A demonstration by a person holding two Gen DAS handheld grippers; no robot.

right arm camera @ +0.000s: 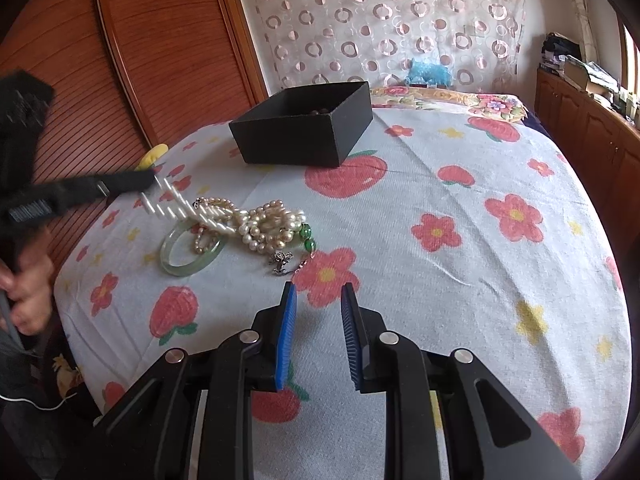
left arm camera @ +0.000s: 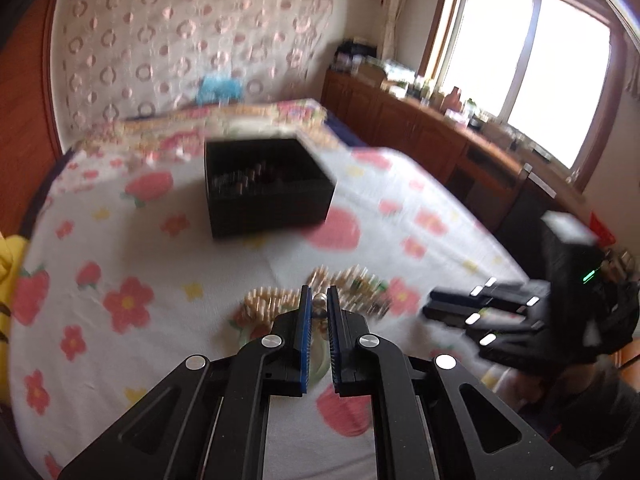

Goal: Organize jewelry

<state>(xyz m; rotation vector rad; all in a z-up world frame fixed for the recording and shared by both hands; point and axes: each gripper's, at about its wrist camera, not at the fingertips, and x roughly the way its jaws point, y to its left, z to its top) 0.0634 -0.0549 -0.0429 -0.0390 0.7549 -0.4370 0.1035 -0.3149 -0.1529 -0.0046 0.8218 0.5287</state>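
A heap of pearl necklaces (right arm camera: 260, 226) lies on the flowered cloth, with a pale green jade bangle (right arm camera: 190, 250), green beads (right arm camera: 307, 236) and a small silver charm (right arm camera: 280, 260) beside it. An open black box (right arm camera: 304, 124) stands behind, with dark beads inside. My left gripper (left arm camera: 319, 300) is shut on a pearl strand (left arm camera: 319, 305) and lifts it; in the right wrist view the strand (right arm camera: 176, 200) streaks up from the heap to its tip (right arm camera: 142, 179). My right gripper (right arm camera: 318, 296) is open and empty, just in front of the heap. The left wrist view is blurred.
The cloth-covered table (right arm camera: 460, 240) drops away at its left and front edges. A wooden sliding door (right arm camera: 160, 40) stands at the left, a patterned curtain (right arm camera: 380, 20) behind. Wooden cabinets (left arm camera: 420, 120) with clutter run under the window at the right.
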